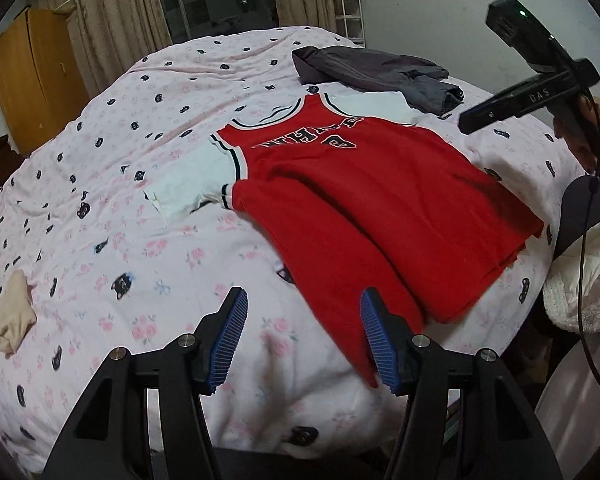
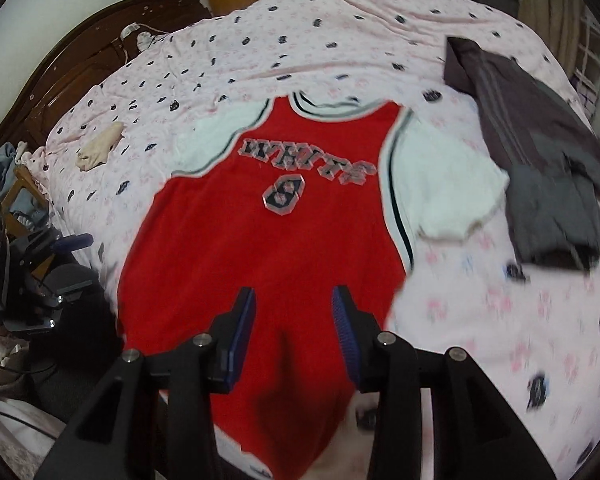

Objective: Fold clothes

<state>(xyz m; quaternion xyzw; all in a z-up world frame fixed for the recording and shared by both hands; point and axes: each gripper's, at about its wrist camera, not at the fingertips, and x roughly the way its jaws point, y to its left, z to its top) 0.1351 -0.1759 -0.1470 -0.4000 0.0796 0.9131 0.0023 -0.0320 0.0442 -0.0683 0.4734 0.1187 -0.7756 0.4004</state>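
Spread out flat on the pink flowery bed cover (image 2: 340, 12): a red basketball shirt with white short sleeves (image 2: 260, 224), front side up, with letters and a number 8 on the chest. Neck end far away, bottom hem close and hanging a bit over the bed edge. Both white sleeves sticking out to the sides. No fold in the body yet to be seen, only small bumps and wrinkles near the hem.

Soft and light, by the look of it. Floppy, not stiff. Likely to sag and bunch when lifted, so best taken by two spots at once. Thin enough to pinch easily, and the ribbed blue pads (image 1: 236, 336) should keep it from slipping. Nothing to break.

Good spots to pinch: the two bottom corners of the hem, or a sleeve edge and the hem on the same side.

Left gripper (image 1: 304, 340) low over the bed near the hem's left corner, jaws wide apart, nothing between them. Right gripper (image 2: 294, 340) above the lower middle of the shirt, jaws also apart and empty.

Also on the bed: a crumpled dark grey garment (image 2: 540, 168) just beside the right sleeve, and a small cream cloth lump (image 1: 12, 316) well apart on the left.
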